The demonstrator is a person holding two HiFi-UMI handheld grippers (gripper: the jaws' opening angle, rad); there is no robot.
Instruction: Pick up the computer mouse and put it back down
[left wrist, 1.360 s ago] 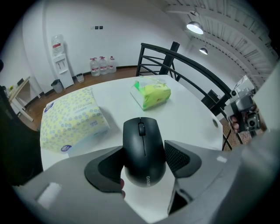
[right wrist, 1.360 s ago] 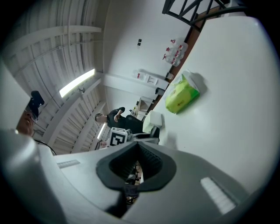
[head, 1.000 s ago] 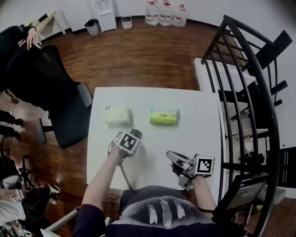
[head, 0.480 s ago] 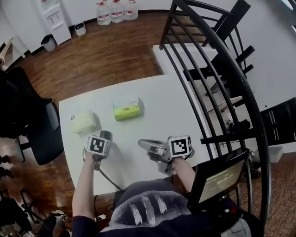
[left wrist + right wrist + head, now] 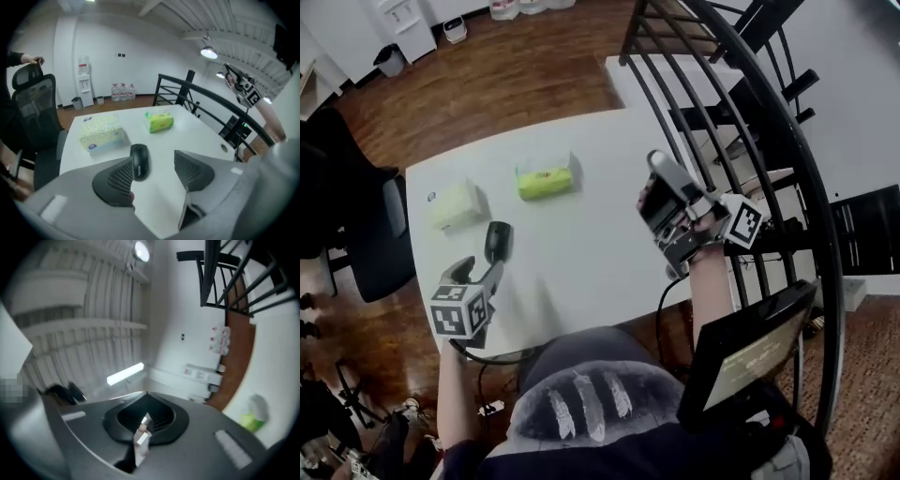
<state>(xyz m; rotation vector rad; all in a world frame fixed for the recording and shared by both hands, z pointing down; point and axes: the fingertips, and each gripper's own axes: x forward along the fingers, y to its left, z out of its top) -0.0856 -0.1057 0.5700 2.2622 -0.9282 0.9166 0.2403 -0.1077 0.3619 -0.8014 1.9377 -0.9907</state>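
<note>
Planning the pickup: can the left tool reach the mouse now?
Probably yes: the mouse lies uncovered on the white table just ahead of the open left tool, nothing between them.

We can read no words; the print on the computer mouse (image 5: 139,161), the tissue box (image 5: 102,133) and the screen (image 5: 748,361) is too blurred.

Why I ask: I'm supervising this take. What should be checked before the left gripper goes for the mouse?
1. Computer mouse lies flat on the white table: ok.
2. Left gripper jaws apart, gripping nothing: ok.
3. Mouse centred ahead of those jaws: not ok, it sits toward one jaw.
4. Right gripper shut, up off the table: ok.
5. Green tissue pack and pale tissue pack apart from the mouse: ok.
6. Mouse cord free: cannot tell.
</note>
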